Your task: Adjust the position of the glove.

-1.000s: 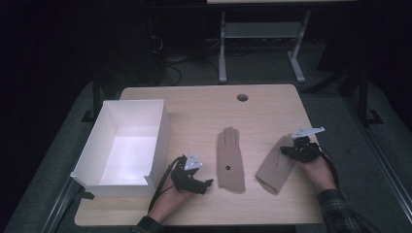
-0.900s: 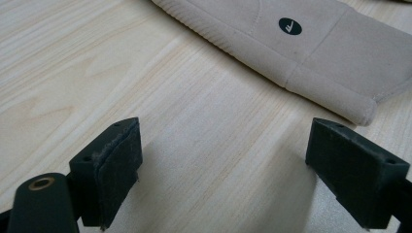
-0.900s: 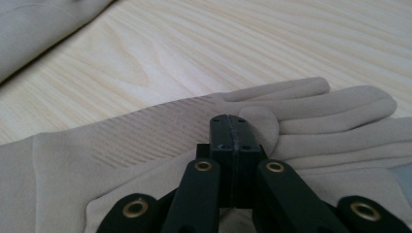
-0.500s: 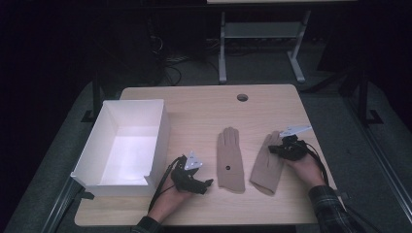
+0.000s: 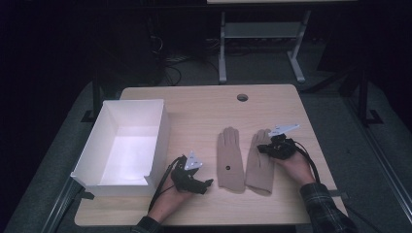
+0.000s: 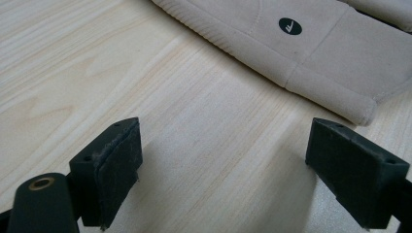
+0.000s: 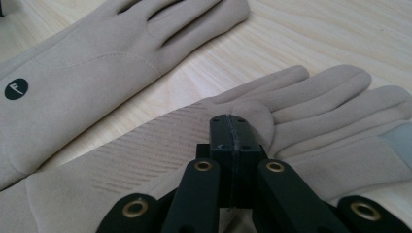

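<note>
Two tan gloves lie flat on the wooden table [image 5: 204, 104], side by side, fingers pointing away from the person. The left glove [image 5: 229, 160] has a small black dot on it. The right glove [image 5: 259, 162] lies just beside it, tilted a little, and the two are nearly touching near the cuffs.

The right hand [image 5: 294, 167] comes in from the bottom right, with a plaid sleeve [image 5: 325, 208] on the arm. It holds the right gripper [image 5: 265, 148], which points left and rests over the right glove. In the right gripper view the two black jaws are pressed tight together. They sit right on the glove's palm, near the thumb. I cannot tell if any cloth is pinched between them.

The left hand [image 5: 170, 196] comes in from the bottom, near the front edge of the table. It holds the left gripper [image 5: 206, 183] low and pointing right, toward the cuff of the left glove. Its jaws stand wide apart with bare table between them. The glove's cuff is near but not touched.

A white box [image 5: 158, 141] sits at the left side of the table, just beside the left gripper.
</note>
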`<move>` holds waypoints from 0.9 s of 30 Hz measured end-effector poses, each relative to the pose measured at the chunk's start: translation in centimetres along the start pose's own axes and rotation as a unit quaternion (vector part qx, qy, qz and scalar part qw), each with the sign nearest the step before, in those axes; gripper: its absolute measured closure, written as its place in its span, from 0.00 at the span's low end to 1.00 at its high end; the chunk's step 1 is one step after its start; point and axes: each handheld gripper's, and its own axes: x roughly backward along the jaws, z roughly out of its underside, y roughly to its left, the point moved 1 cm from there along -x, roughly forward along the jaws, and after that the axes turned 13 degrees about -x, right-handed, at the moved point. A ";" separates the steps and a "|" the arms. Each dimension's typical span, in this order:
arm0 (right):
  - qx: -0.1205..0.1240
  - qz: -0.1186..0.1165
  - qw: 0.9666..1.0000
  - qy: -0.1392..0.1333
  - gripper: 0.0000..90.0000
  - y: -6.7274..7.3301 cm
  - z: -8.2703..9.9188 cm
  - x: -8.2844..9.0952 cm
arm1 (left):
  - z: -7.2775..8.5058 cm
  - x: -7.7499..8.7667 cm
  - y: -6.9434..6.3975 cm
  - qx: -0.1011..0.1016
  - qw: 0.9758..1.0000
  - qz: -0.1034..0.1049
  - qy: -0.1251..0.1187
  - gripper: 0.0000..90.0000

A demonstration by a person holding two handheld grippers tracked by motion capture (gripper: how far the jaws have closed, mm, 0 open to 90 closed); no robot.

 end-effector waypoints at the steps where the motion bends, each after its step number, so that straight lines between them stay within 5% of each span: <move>1: 0.000 -0.001 1.000 0.000 1.00 0.1 0.0 0.0 | 0.0 0.0 0.0 0.000 1.000 0.000 0.000 0.14; 7: -0.001 0.002 1.000 -0.015 1.00 0.0 0.0 0.8 | 0.0 0.0 0.0 0.000 1.000 0.000 0.001 0.14; 12: -0.003 0.001 0.999 -0.032 1.00 -0.5 1.0 3.3 | 0.0 0.0 0.0 0.000 1.000 0.000 0.000 0.14; 21: 0.003 -0.006 1.000 -0.005 0.97 0.6 4.9 5.6 | 0.0 0.0 0.0 -0.001 1.000 0.000 0.000 0.14; 27: 0.006 0.009 1.000 -0.023 0.63 1.5 7.0 6.2 | 0.0 0.0 -0.1 0.004 1.000 0.000 -0.002 0.14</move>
